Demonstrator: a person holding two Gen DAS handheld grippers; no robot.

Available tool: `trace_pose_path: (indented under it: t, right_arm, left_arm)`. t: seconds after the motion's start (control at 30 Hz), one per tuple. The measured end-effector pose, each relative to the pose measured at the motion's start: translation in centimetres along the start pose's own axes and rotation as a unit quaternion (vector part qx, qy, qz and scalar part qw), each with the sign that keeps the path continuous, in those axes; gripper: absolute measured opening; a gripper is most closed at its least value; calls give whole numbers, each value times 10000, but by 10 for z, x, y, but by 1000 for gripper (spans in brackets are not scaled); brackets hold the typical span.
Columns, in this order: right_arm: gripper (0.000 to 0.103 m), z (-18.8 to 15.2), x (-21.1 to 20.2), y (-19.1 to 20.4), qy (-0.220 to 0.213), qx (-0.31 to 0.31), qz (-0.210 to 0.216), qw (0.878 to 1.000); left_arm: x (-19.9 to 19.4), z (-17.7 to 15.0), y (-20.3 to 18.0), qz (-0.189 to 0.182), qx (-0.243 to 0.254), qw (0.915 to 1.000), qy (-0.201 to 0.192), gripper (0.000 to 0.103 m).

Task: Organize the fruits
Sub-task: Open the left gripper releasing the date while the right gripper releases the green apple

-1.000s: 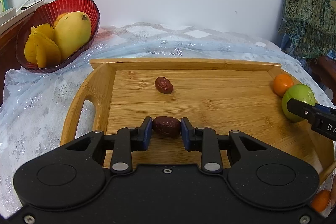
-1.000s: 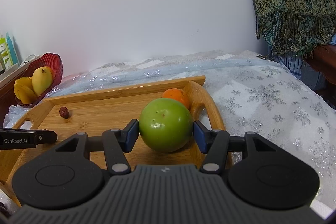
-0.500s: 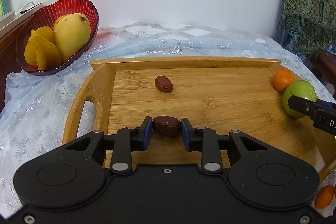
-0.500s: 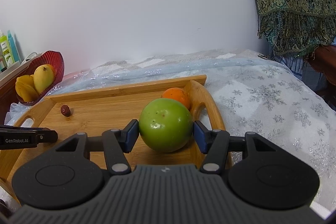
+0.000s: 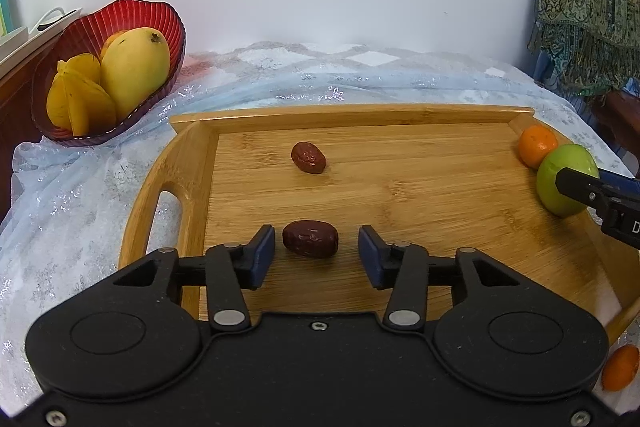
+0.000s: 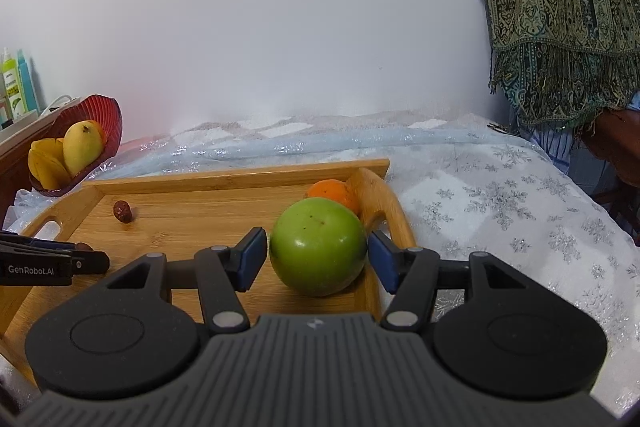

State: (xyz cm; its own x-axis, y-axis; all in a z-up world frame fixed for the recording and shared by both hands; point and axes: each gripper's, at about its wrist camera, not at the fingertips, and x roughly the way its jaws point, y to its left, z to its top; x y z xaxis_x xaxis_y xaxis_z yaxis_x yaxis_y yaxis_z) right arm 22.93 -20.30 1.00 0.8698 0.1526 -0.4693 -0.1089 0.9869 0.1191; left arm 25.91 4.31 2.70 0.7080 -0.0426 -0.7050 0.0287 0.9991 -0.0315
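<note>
My left gripper (image 5: 316, 253) had just spread off a date (image 5: 310, 238) on the bamboo tray (image 5: 440, 187); my right gripper (image 6: 317, 259) had just loosened around the green apple (image 6: 318, 251). At upper left, the red bowl (image 5: 160, 23) held a mango (image 5: 134, 67).

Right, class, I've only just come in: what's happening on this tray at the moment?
A person is sorting fruit with two handheld grippers. The left gripper has just been opening, and a red date lies loose between its pads on the wooden tray. The right gripper has likewise been opening around the green apple, beside an orange.
</note>
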Motion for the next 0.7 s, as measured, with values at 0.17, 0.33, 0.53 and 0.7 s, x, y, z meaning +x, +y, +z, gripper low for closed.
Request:
trace_pose_path:
  t: [0.17,0.33,0.53,0.7]
  right_arm:
    - [74,0,-4,0,-69,-43,-7,10000]
    - [80,0,-8,-2,-121,9,1,9999]
    - [86,-3,-16,-2,-203,79,-9,9998]
    - [90,-8,-26,-2,-303,134,29,9994]
  left_arm:
    - [-2,0,0,38,-9,10000,-44,56]
    - [-9,-1,-1,29,2,9999,-119,73]
    - [-23,-4,-2,-7,50,9996,-294,83]
    - [-39,-12,1,-33,47,9988,-493,88]
